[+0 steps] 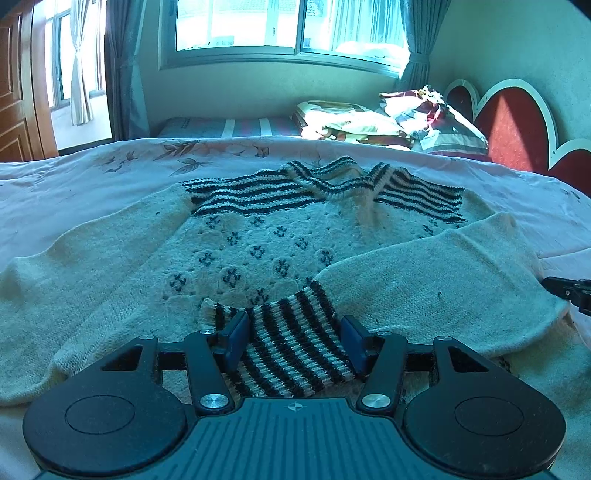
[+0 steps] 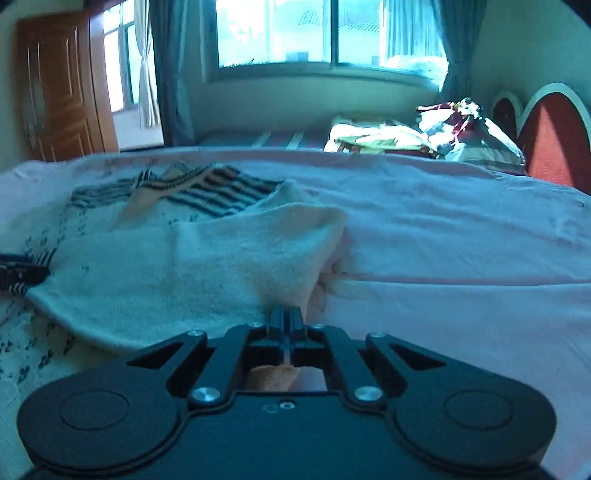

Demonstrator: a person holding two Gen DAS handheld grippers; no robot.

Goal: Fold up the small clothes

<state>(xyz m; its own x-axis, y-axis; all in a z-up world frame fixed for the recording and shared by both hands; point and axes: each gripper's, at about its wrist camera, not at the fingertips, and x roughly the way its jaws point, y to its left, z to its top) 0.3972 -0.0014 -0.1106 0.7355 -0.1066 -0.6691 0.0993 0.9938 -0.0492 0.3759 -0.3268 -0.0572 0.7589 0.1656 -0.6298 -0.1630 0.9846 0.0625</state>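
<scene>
Sweater (image 1: 258, 243) on sunlit bed (image 2: 443, 240); left hand-held gripper (image 1: 295, 341) half-open, right (image 2: 286, 314) closed.

No readable text, label or number.

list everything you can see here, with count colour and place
sweater: one, cream with dark stripes and small dark motifs, flat on the bed, one sleeve folded across its front
striped cuff: one, black and cream, between the left tool's fingers
bedsheet: one, pale pink, under the sweater
bedding pile: one, multicoloured, far end by the headboard
headboard: one, red with white trim, far right
window: one, curtained, back wall
door: one, brown wood, far left
left tool: black, open around the cuff
right tool: black, shut on the sweater's edge
</scene>
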